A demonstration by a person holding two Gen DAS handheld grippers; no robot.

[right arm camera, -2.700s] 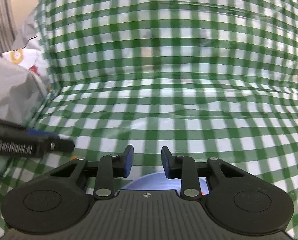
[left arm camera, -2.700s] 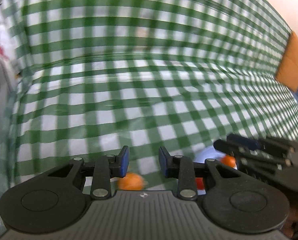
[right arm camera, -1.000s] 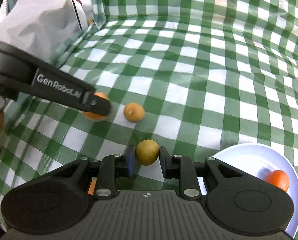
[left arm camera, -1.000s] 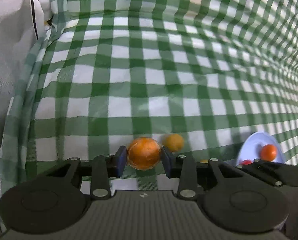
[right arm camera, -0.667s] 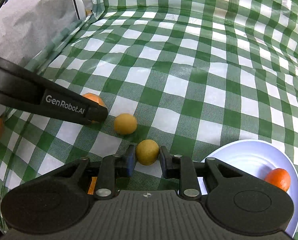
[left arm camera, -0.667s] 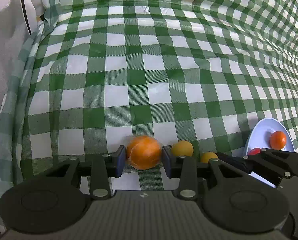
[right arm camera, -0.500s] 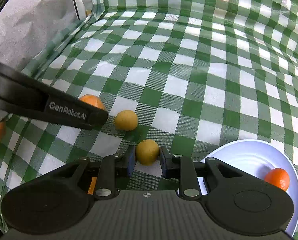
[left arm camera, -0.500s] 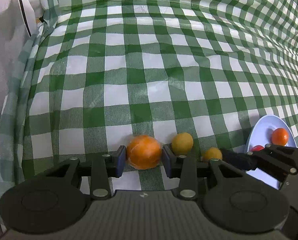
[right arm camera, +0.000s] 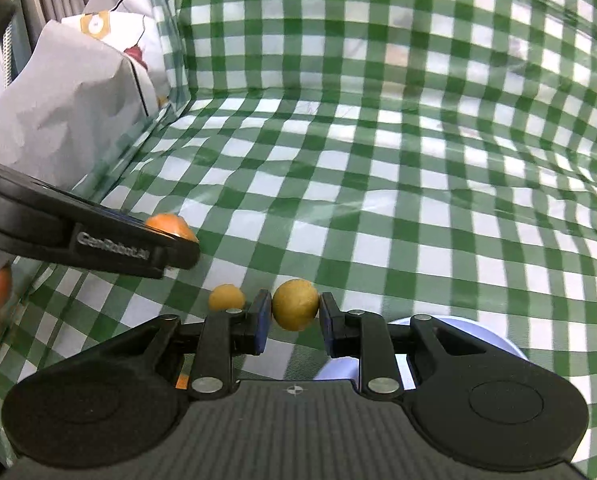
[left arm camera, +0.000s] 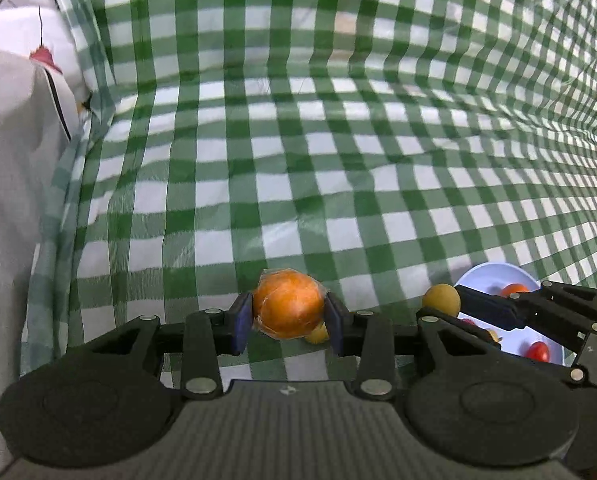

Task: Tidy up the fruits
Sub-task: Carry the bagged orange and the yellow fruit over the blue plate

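Change since half a second ago: both fruits, then sitting on the checked cloth, now ride above it. You have finished both pick-ups, and the carry to the plate likely comes next.

Left gripper (left arm camera: 288,316): fingers closed about halfway, pads pressed on either side of the wrapped orange (left arm camera: 288,307). The film wrap looks slippery, so keep your squeeze steady.

Right gripper (right arm camera: 294,312): fingers narrowed onto the small yellow fruit (right arm camera: 295,309), touching both flanks, the fruit sitting at the very tips.

Loose stock: a second yellow fruit (right arm camera: 226,297) lies on the green checked bench cloth (right arm camera: 378,200), just left of your right fingers.

Destination: pale blue plate (left arm camera: 486,276) to the right, already carrying small red and orange fruits (left arm camera: 537,351). Its centre is hidden behind your right gripper.
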